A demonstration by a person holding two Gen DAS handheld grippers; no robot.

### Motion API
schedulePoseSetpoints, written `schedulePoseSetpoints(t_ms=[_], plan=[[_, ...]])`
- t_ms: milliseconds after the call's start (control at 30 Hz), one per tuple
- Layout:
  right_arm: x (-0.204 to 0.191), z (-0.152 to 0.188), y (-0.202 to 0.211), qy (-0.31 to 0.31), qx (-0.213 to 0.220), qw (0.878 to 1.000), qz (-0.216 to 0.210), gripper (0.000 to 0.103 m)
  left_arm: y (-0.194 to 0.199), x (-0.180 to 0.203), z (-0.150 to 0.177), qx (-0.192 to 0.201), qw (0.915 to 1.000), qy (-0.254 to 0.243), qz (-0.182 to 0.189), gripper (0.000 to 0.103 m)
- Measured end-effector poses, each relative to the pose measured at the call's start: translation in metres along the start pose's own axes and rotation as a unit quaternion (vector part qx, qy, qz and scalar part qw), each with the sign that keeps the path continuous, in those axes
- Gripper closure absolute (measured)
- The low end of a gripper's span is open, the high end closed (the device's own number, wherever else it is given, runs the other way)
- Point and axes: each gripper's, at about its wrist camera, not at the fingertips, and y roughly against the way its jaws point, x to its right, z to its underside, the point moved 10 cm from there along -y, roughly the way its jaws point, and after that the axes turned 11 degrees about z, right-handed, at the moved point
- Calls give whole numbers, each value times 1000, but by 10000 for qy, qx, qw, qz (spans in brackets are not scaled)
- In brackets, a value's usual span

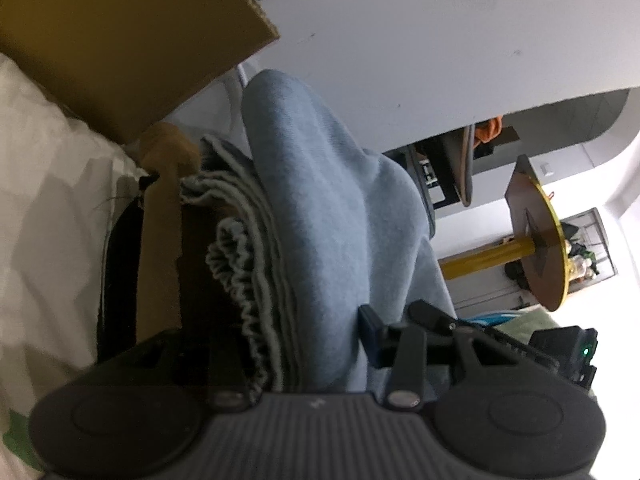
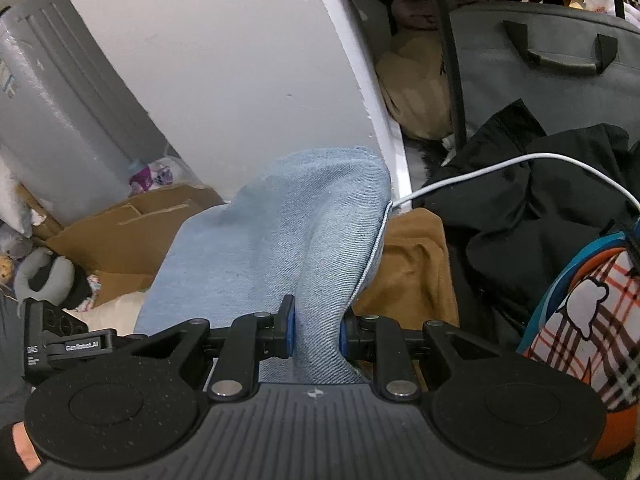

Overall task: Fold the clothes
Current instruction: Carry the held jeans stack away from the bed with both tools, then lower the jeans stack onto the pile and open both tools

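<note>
R gripper (image 2: 316, 334) is clamping a fold of the light-blue denim garment (image 2: 280, 232), blue pads (image 2: 289, 330) pressing both sides. L gripper (image 1: 312, 340) is gripping the same garment w/ its elastic waistband (image 1: 236, 280) bunched between the jaws; left pad is hidden. Cloth is draping over the white table edge (image 2: 360, 92). Cardboard box (image 1: 120, 40), black jacket (image 2: 520, 208) nearby.
</note>
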Motion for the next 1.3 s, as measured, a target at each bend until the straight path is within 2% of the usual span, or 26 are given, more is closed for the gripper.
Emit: schedulePoseSetpoints(t_ms=[200,333,467,700,733,767,933,1133,1233,1300], plan=[[14,8,-16,-217,-54,9996,155,82,-12,-8,-3,-239,9994,-150,-197,57],[15,10,-19,-209,-54,9996,186,82,-12,-7,-4,-567,9977,-145,-328,54],[15,11,-21,-177,-77,9996,189,82,-1,-1,-4,-911,9940,-353,-493,53],[15,10,-23,-184,-85,9995,245,82,34,8,-18,-1152,9881,-563,-846,57],[14,10,-22,-187,-79,9995,244,82,37,9,-21,-1187,9866,-630,-925,59],[13,10,-21,-187,-74,9995,240,82,40,14,-24,-1199,9857,-741,-923,69],[9,10,-18,-83,-40,9997,205,82,49,37,-34,-1425,9779,-1159,-1002,73],[12,12,-19,-183,-38,9996,189,82,26,46,-34,-1625,9672,-1566,-1170,75],[13,12,-20,-209,-35,9996,177,82,10,48,-28,-1790,9577,-1894,-1223,75],[13,12,-20,-201,-36,9996,169,82,1,45,-26,-1858,9482,-2160,-1403,76]])
